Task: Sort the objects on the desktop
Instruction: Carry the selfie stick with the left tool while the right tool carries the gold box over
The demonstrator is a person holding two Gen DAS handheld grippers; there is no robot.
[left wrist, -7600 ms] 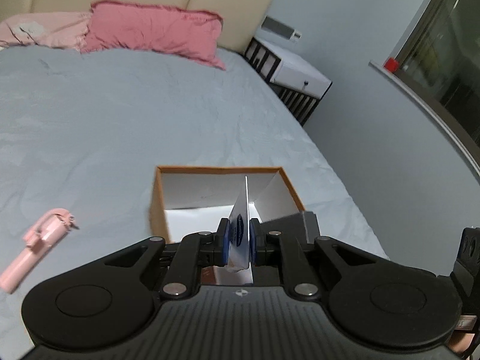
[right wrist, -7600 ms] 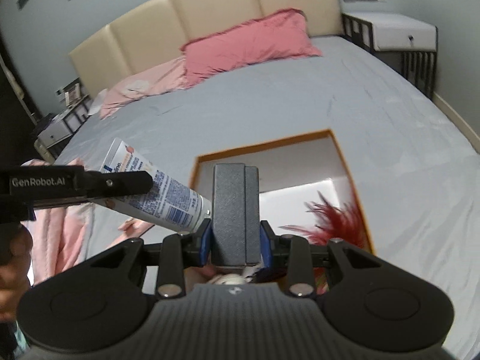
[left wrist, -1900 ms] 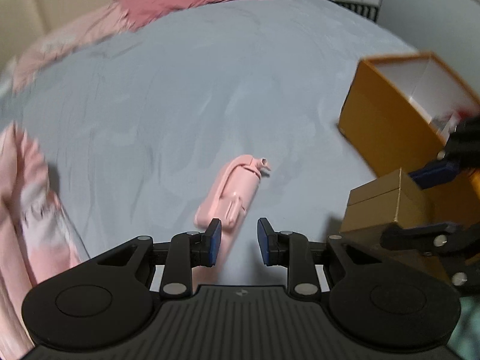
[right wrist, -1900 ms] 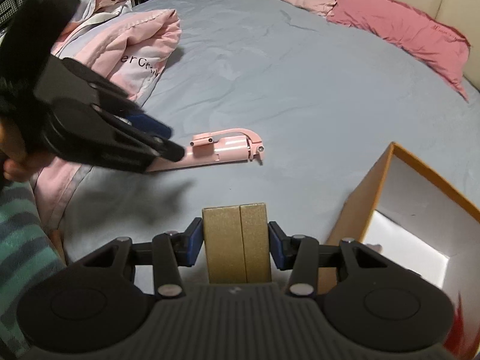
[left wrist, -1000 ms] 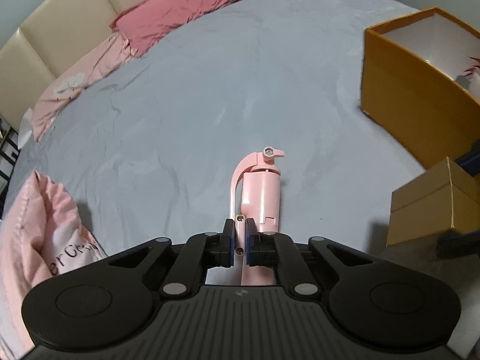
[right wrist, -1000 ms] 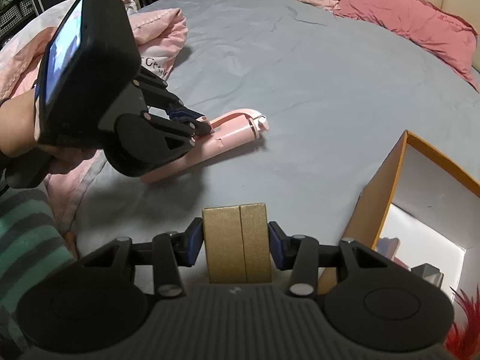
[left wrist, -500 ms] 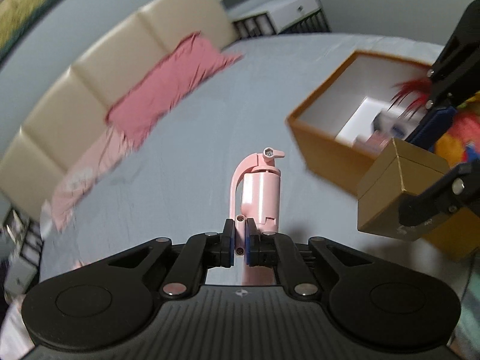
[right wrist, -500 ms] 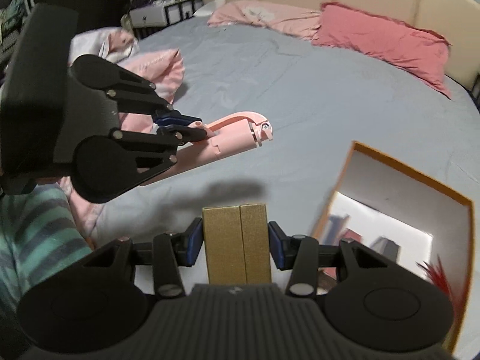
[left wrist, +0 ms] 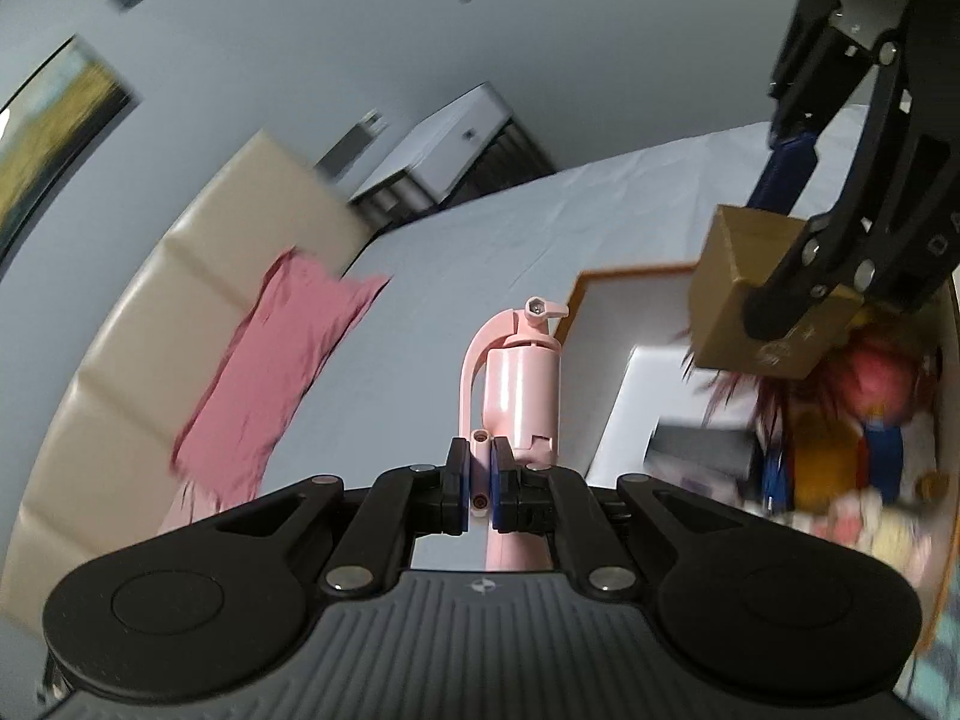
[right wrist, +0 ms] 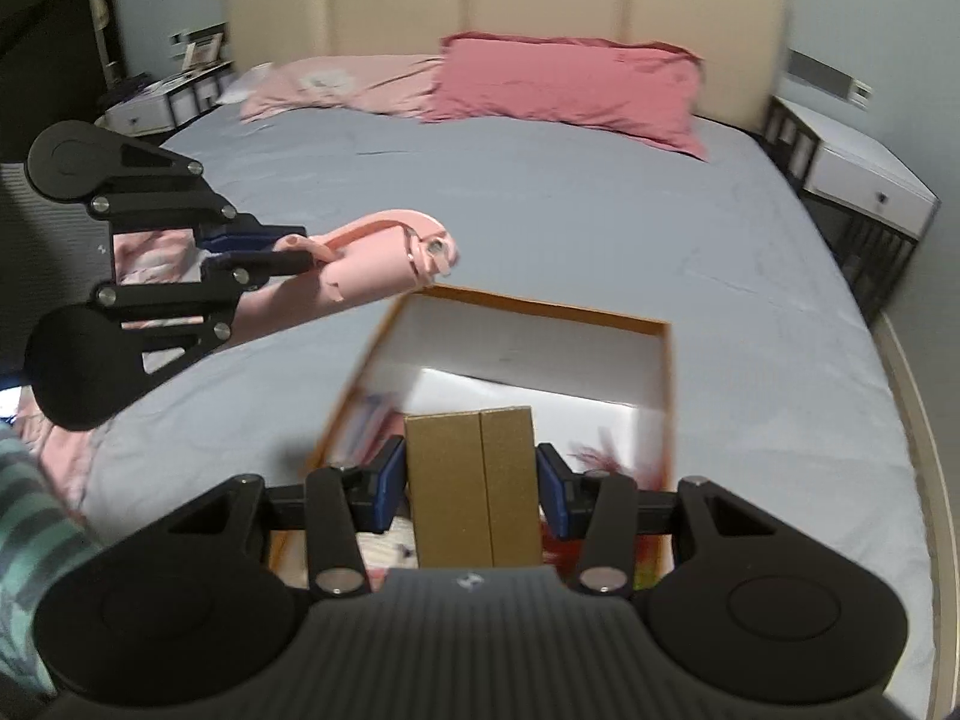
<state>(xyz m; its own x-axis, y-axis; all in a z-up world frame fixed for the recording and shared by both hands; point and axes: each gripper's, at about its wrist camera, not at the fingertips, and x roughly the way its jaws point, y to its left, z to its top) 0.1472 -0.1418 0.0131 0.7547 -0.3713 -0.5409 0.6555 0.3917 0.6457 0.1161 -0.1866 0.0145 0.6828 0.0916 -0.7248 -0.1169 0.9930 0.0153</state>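
Observation:
My left gripper [left wrist: 478,483] is shut on a pink selfie stick [left wrist: 519,384] and holds it in the air just left of the orange box [left wrist: 624,273]. In the right wrist view the left gripper [right wrist: 282,252] carries the stick [right wrist: 384,264] over the box's far left corner. My right gripper [right wrist: 471,486] is shut on a small gold box [right wrist: 471,480] and holds it above the open orange box [right wrist: 540,306]. The gold box also shows in the left wrist view [left wrist: 756,294], over the box's contents.
The orange box sits on a grey bed [right wrist: 600,216] and holds a red-haired doll [left wrist: 864,384], a dark block [left wrist: 702,453] and other small items. Pink pillows [right wrist: 564,84] lie by the headboard. A white nightstand [right wrist: 864,192] stands at the right.
Both grippers have lifted their objects off the bed and swung toward the orange box. The gold box is now above the box opening; the selfie stick is near its left rim.

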